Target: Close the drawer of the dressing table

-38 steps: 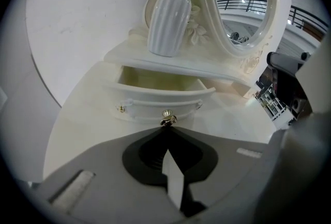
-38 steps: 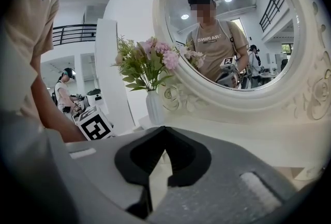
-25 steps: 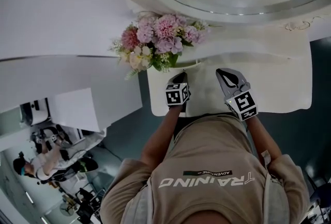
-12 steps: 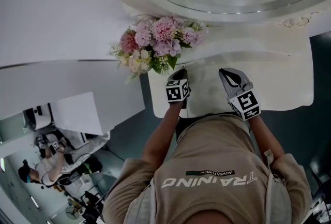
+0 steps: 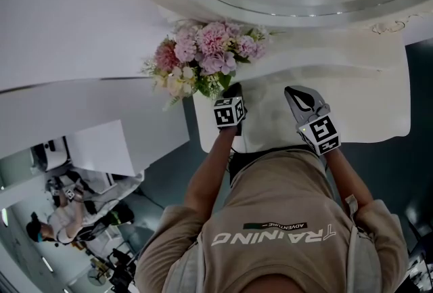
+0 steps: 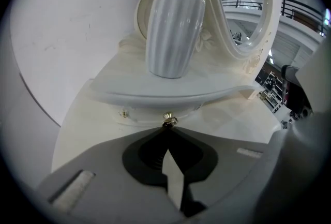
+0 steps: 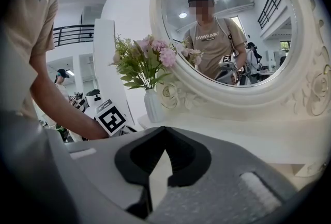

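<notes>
Left gripper (image 6: 166,129), jaws together, sets its tip at the brass knob (image 6: 168,119) of the drawer (image 6: 138,114), nearly flush beneath the tabletop (image 6: 170,94), likely to push it home; right gripper (image 7: 164,131), closed and empty, idles alongside.

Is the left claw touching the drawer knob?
Cannot tell. In the left gripper view the shut left claw sits right at the knob; no gap shows, but contact isn't plain.
</notes>
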The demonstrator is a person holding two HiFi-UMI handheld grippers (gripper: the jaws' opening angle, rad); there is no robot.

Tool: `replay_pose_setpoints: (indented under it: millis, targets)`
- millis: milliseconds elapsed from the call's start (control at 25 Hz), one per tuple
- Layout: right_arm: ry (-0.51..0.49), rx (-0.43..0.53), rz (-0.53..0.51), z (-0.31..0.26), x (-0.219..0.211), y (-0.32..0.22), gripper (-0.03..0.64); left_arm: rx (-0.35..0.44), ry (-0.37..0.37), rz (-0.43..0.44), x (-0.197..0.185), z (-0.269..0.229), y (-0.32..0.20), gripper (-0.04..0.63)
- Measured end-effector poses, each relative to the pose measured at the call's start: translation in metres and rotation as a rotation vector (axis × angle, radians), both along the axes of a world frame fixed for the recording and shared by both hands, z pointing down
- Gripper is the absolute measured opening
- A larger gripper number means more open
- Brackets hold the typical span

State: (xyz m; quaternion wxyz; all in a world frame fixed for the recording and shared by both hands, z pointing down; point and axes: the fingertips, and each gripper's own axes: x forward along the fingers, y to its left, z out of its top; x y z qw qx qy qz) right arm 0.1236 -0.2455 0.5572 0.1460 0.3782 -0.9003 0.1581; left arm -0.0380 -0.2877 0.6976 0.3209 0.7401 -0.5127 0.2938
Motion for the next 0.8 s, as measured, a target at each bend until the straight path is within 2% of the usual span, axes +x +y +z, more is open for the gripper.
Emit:
replay_pose_setpoints:
  millis: [520, 680, 800]
  targets:
    - [0.006, -0.010, 0.009, 0.005, 0.000, 0.013, 0.003, 0.027, 0.010, 0.000, -0.001, -0.010, 0.008, 0.018]
    - [0.007, -0.013, 0.005, 0.007, -0.004, 0.019, 0.003, 0.047, 0.038, 0.010, 0.003, -0.022, 0.020, 0.018]
    - [0.009, -0.005, 0.005, 0.005, -0.010, 0.021, 0.003, 0.084, 0.068, 0.052, 0.010, -0.037, 0.027, 0.018]
